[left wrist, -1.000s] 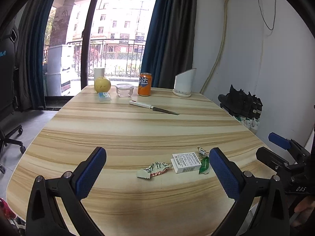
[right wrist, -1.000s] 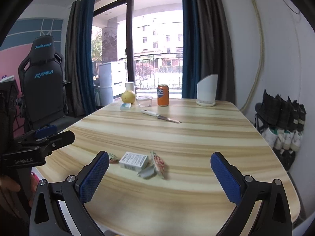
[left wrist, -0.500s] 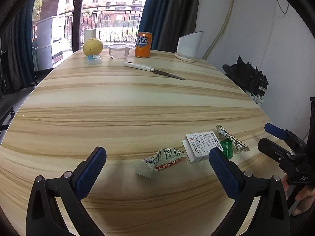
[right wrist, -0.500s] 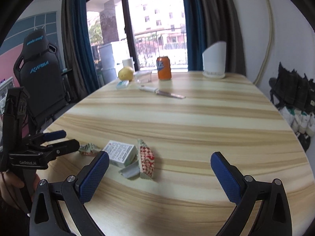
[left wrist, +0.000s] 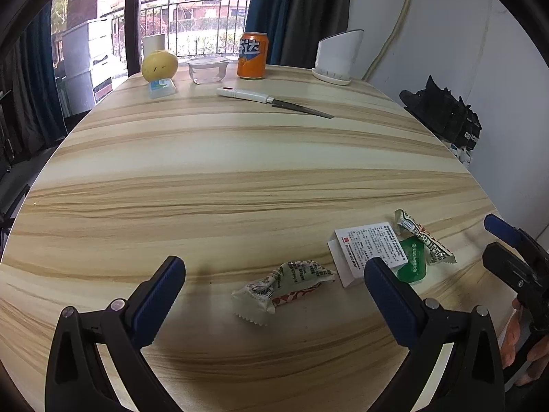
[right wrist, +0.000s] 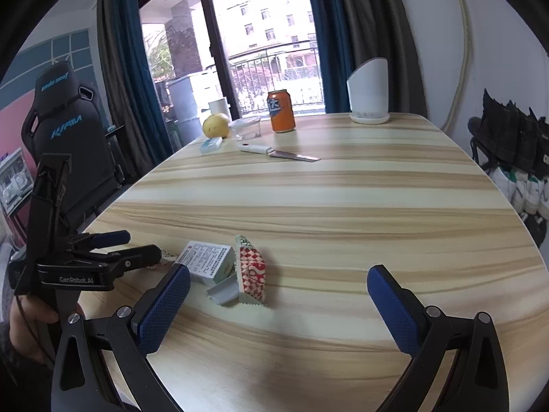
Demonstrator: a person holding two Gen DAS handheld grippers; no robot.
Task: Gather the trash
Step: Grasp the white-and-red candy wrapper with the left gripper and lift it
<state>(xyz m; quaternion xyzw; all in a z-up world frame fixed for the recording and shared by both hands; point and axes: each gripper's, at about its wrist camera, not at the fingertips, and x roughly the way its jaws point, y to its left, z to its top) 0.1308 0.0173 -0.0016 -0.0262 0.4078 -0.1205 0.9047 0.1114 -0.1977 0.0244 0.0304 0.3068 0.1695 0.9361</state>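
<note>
- The left tool (left wrist: 274,295) hangs low over the surface (left wrist: 223,178) with its blue pads spread wide and nothing between them.
- The trash lies in the lower right of the left wrist view, near the close edge of the surface. Going left to right:
- A crumpled snack wrapper (left wrist: 284,285) sits between the spread pads, lower centre of the frame. It looks feather-light, soft and crinkly, probably slick foil. I would pinch across its puffed middle; the flat serrated end may slip out.
- A small white cardboard box (left wrist: 369,250), lying flat just right of the wrapper, looks light and stiffer, though likely empty and easy to crush. Its flat face gives little purchase, so its short edges seem the better hold.
- A green packet (left wrist: 413,262) is tucked partly under the box: thin and flat, hard to lift without sliding it to an edge.
- A second printed wrapper (left wrist: 423,238) touches the box's right side; it is soft, with a raised twisted end to grip.
- The right tool (right wrist: 278,304), seen in the right wrist view, is likewise spread and empty, with the same cluster at lower left of that frame.
</note>
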